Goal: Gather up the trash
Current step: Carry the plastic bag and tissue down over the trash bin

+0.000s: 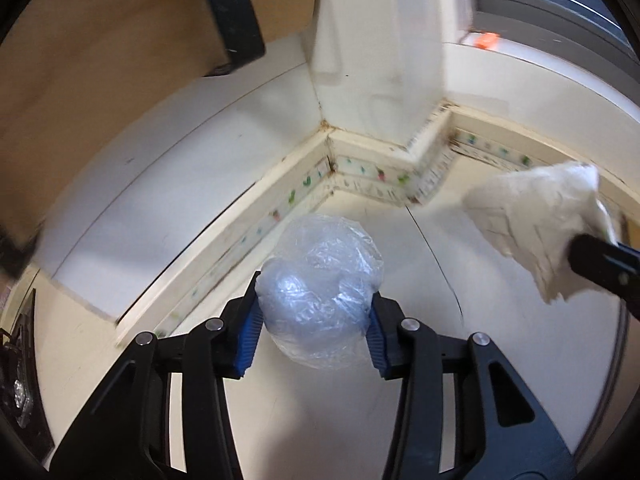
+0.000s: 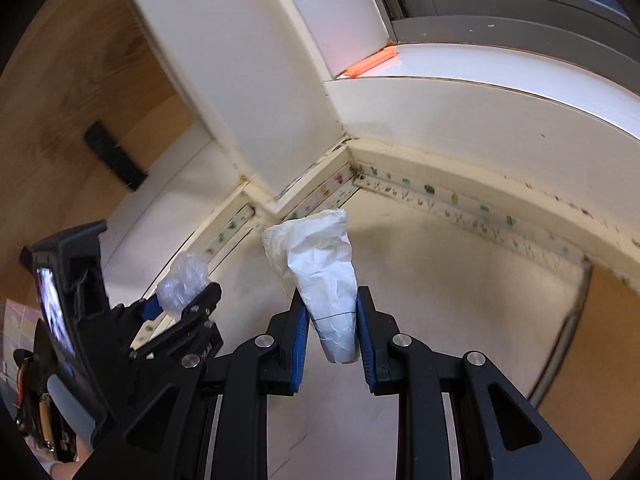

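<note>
Left gripper (image 1: pixel 314 320) jaws clamp a crumpled clear plastic wad (image 1: pixel 320 292); right gripper (image 2: pixel 332 334) jaws pinch crumpled white paper (image 2: pixel 320 268); no legible writing.

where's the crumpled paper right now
The crumpled paper is pinched in the right gripper, held above the white counter near the wall corner.

Left gripper (image 1: pixel 314 332): matte black plastic linkage arms, triangular cutouts, silver round pivot screws, blue ribbed finger pads (image 1: pixel 251 330). Right gripper (image 2: pixel 332 334): same build, black arms, silver screws, blue pads (image 2: pixel 299 344).
</note>
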{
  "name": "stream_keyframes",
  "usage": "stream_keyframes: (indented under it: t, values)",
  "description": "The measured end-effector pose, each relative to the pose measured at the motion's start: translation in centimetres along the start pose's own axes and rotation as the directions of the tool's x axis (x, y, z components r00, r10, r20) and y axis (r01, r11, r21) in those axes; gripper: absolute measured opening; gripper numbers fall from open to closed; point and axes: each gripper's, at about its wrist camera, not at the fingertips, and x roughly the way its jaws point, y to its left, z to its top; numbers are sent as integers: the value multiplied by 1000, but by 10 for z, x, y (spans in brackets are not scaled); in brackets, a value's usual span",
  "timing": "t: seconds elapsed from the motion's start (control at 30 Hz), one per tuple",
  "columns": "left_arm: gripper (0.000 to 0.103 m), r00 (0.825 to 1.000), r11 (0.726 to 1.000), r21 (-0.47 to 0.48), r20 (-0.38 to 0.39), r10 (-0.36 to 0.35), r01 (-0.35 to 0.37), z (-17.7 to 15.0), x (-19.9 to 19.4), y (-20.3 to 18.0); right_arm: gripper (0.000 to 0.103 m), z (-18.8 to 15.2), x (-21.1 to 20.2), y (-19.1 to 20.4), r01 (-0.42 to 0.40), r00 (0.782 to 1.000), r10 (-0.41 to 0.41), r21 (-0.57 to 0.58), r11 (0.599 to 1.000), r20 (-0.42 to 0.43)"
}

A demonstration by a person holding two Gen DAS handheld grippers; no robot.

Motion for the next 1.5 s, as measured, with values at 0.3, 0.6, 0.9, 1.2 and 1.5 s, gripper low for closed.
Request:
stream_keyframes:
  t: [0.3,0.6,0.9,1.2,1.5]
  values:
    - [41,991,987,98,25,-132,129,-49,-69,36,22,-76,-65,49,27,999,-28,67,997,15]
    - [40,968,954,193,53,-244,230,-119,-135,95,22,-176,-151,134,50,995,-60,122,991,74]
    - [40,937,909,270,54,-344,318,-203,-200,167,22,-275,-209,231,76,985,-98,149,986,144]
    - [39,904,862,316,29,-427,397,-280,-240,233,22,-387,-246,309,143,973,-172,184,972,152]
    - [39,885,819,344,-100,-455,460,-356,-248,265,22,-481,-269,345,172,979,-191,206,963,77]
